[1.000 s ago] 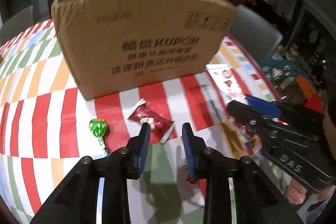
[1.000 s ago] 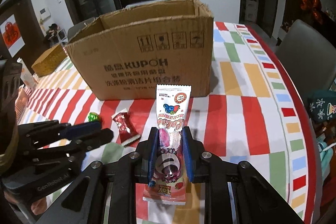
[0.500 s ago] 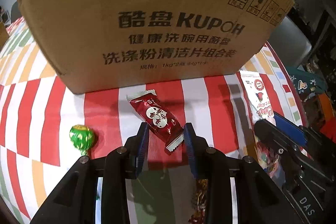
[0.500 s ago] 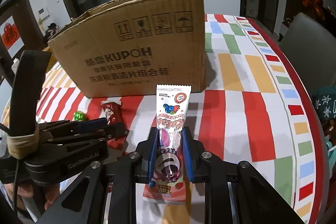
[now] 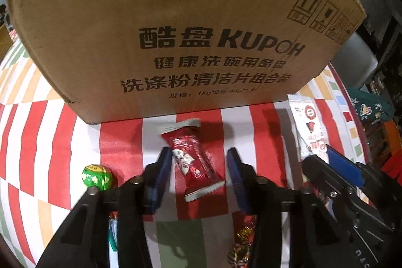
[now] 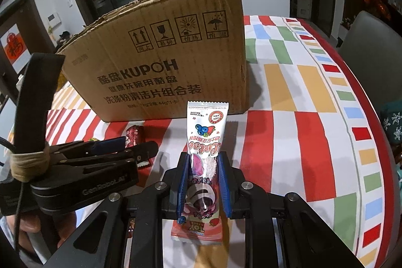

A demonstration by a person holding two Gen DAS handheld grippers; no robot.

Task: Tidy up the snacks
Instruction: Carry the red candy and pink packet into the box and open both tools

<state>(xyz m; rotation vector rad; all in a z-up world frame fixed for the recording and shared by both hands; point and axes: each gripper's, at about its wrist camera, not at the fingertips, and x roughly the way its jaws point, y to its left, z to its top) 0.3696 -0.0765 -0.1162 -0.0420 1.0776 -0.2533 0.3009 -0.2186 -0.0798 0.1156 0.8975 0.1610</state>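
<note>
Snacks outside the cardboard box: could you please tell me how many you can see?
4: a red candy between the left gripper's fingers, a green lollipop beside it, a foil sweet underneath, a pink-and-white packet in the right gripper. Others may be hidden.

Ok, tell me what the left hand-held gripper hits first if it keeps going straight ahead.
The red candy wrapper, lying between the open left hand-held gripper fingers; beyond it stands the cardboard box. Depth is uncertain.

Cardboard box [image 5: 176, 24] printed "KUPOH", stamp "DP09" at 11 o'clock, left tongs [image 6: 140, 147] body marked "GenRobot.AI", pink snack pouch [image 6: 204, 142] bottom reading "TOY"
</note>
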